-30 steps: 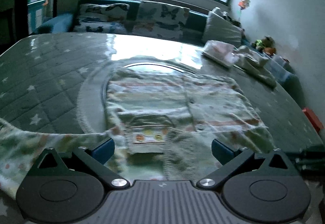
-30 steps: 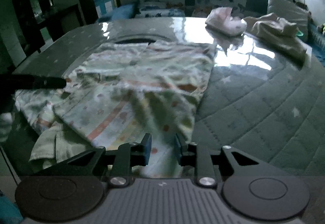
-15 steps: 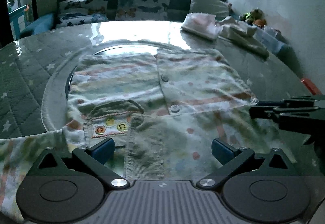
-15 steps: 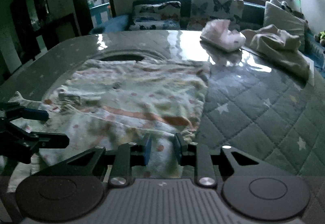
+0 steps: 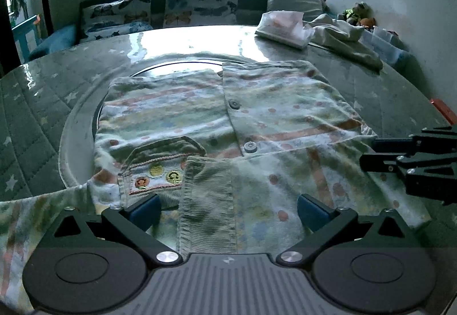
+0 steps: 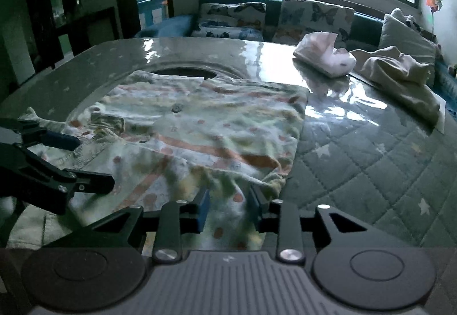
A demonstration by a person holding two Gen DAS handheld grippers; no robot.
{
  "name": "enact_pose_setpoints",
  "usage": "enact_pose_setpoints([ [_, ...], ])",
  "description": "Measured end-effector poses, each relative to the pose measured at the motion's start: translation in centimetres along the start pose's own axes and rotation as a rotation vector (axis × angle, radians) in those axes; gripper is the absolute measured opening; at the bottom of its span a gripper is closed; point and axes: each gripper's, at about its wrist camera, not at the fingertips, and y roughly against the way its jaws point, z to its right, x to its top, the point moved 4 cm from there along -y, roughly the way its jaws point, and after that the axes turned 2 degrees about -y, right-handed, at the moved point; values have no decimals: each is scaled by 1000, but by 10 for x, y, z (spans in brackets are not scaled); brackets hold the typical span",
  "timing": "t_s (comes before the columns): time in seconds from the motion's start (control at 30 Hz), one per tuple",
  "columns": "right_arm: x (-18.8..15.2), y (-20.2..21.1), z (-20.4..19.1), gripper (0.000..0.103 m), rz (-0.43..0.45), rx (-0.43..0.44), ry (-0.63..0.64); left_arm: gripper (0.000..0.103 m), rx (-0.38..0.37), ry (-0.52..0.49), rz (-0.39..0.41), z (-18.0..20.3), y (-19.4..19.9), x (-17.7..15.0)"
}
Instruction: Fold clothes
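A small striped and dotted button-up shirt (image 5: pixel 228 126) lies spread on the round table, its right sleeve folded across the front near me. My left gripper (image 5: pixel 227 207) is open wide just above the shirt's near edge, by the ribbed cuff (image 5: pixel 207 200). My right gripper (image 6: pixel 228 207) has its jaws partly closed with the sleeve fabric (image 6: pixel 225 195) between them. It also shows in the left wrist view (image 5: pixel 380 155) at the shirt's right edge. The left gripper shows at the left of the right wrist view (image 6: pixel 71 160).
A folded pink-white garment (image 6: pixel 325 56) and a beige crumpled garment (image 6: pixel 400 72) lie at the table's far right. The quilted star tablecloth (image 6: pixel 371 160) covers the table under glossy plastic. A sofa with butterfly cushions (image 5: pixel 200 3) stands behind.
Both grippers have moved in over the shirt. The right gripper carried the sleeve across the front and its jaws have widened a little. The left gripper stayed open.
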Motion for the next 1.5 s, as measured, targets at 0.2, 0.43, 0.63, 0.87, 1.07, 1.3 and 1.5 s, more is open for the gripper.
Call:
enact_pose_setpoints([
  [0.2, 4, 13, -13, 38, 30, 22, 23, 103, -3, 8, 2, -1, 3, 0],
  [0.43, -5, 3, -29, 42, -16, 35, 47, 103, 7, 18, 18, -8, 13, 0],
  [0.63, -1, 10, -46, 52, 16, 62, 63, 103, 27, 49, 32, -21, 21, -1],
  [0.87, -6, 4, -63, 63, -9, 79, 89, 103, 66, 96, 46, -44, 34, -6],
  [1.07, -7, 1, -71, 66, -14, 88, 103, 103, 165, 200, 80, -90, 57, -21],
  [1.3, -6, 0, -73, 66, -20, 87, 103, 101, 319, 346, 126, -156, 87, -46],
  [1.5, -7, -1, -71, 66, -23, 82, 96, 85, 449, 473, 152, -213, 112, -67],
])
